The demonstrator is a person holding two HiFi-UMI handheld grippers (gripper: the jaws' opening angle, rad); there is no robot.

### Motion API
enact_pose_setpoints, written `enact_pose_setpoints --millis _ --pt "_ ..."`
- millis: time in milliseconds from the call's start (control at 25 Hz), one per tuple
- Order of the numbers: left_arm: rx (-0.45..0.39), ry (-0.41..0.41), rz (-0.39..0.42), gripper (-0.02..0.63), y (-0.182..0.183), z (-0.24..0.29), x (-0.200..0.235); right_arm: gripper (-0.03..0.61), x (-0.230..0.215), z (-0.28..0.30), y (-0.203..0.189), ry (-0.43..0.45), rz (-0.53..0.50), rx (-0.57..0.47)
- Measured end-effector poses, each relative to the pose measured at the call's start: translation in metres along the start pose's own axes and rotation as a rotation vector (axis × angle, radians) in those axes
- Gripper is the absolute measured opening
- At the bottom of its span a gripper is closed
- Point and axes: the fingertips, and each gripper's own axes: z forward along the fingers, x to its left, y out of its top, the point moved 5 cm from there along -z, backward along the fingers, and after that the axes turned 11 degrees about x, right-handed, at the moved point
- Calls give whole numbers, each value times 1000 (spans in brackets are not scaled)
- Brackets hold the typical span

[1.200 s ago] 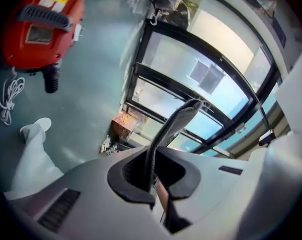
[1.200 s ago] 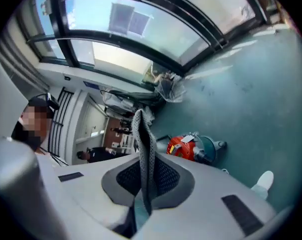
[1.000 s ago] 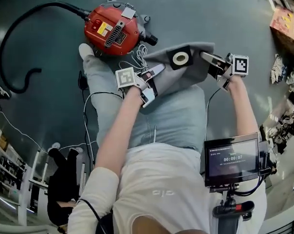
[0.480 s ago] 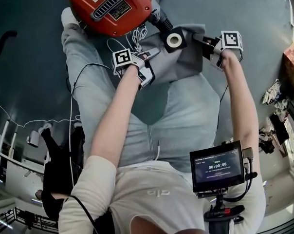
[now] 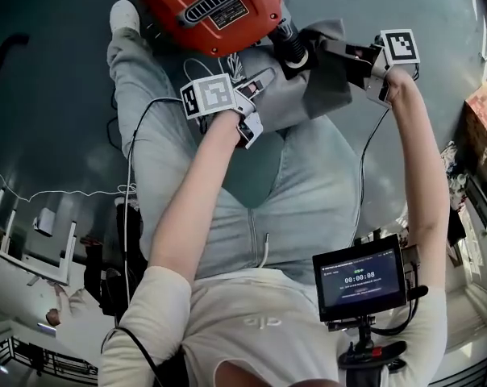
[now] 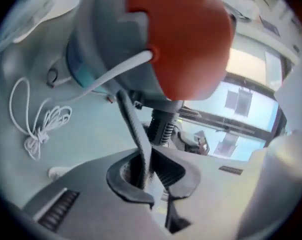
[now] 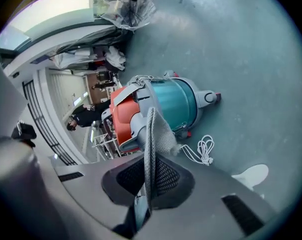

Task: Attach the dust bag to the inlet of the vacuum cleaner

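Left tongs (image 6: 145, 170) and right tongs (image 7: 147, 181) shut on the dust bag (image 5: 312, 95).
I pinch one fabric edge in each so the bag hangs taut and its ringed collar (image 5: 297, 60) faces the black ribbed inlet (image 5: 284, 35) of the red vacuum cleaner (image 5: 211, 2). The collar sits at the inlet's tip; whether it is pushed on, I cannot tell.

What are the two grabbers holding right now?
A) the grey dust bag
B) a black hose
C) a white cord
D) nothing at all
A: the left gripper and the right gripper are each shut on an edge of the grey dust bag, held next to the red vacuum cleaner.
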Motion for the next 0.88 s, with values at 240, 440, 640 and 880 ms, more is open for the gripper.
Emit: enact_pose_setpoints --millis 240,440,640,880 --pt "104 126 294 17 7 -2 -9 17 -5 0 8 42 119 3" --pt "186 129 356 17 7 -1 -27 17 -9 -7 16 65 82 -3" --pt "209 250 780 18 1 3 -43 17 3 -3 19 87 191 -72" --pt "131 117 616 17 7 -2 -21 18 -2 -2 13 91 116 -77"
